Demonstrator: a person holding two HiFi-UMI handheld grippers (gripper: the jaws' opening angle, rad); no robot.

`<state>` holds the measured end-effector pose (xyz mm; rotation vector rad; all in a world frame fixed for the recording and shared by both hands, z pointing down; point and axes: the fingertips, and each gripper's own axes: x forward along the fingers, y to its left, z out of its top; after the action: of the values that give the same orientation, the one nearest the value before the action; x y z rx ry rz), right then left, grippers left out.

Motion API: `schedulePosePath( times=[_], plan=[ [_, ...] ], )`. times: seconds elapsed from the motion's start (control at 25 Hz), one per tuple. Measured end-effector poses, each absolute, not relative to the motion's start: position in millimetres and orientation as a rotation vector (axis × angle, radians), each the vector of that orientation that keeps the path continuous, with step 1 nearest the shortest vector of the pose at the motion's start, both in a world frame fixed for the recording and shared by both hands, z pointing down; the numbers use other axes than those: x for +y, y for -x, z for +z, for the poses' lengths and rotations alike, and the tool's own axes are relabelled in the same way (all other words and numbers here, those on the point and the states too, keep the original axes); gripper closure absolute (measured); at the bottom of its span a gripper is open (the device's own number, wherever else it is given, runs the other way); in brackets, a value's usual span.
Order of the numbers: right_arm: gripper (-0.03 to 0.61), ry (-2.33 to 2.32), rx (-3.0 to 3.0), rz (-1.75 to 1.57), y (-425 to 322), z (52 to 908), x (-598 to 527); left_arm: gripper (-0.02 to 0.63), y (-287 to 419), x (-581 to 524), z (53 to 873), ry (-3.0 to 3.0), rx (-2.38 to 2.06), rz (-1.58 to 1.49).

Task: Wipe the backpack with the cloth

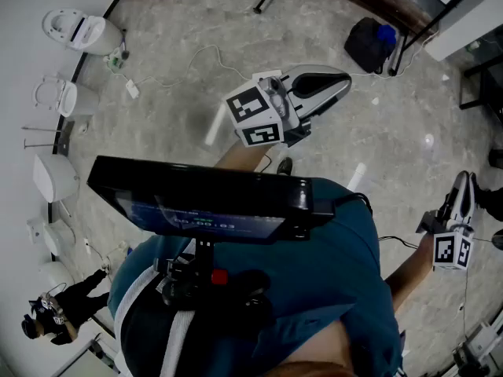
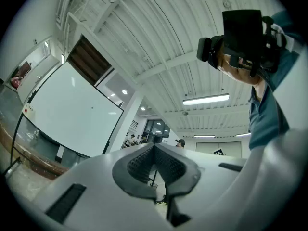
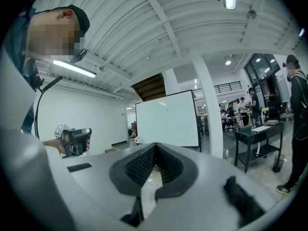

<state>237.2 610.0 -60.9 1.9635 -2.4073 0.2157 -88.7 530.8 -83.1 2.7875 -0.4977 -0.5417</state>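
Backpack of black fabric, untouched on grey floor.
Left gripper, right gripper closed, empty; probably fetch cloth first.

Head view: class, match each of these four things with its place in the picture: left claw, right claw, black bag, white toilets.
Things:
1 left claw
2 right claw
3 black bag
4 white toilets

Places:
A in a row at the left edge
B lying on the floor, top right
C at the right edge, halfway down
D raised in the middle, just above the screen

Pairs: 1-D; 2-C; 3-B; 4-A
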Motion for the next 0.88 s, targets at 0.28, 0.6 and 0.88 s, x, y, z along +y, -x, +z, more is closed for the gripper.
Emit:
schedulePosePath(
  times=[0.28,0.6,0.88],
  plan=[
    [0.584,-1.794,-2.554,0.11,-171.2,-57.9,551.6,0.621,136.5,505.4,-63.3,-2.735,-0.623,-0.513],
    [0.584,-1.764,-2.596,0.032,-144.3,-42.9,529.6,0.621,139.2,481.4,-39.6,-2.731,-0.544,-0.558],
    [0.584,-1.807,-2.532,0.115,-148.7,-21.6,479.3,0.621,123.2,436.1,-32.1,-2.689,-0.507,-0.527]
  ],
)
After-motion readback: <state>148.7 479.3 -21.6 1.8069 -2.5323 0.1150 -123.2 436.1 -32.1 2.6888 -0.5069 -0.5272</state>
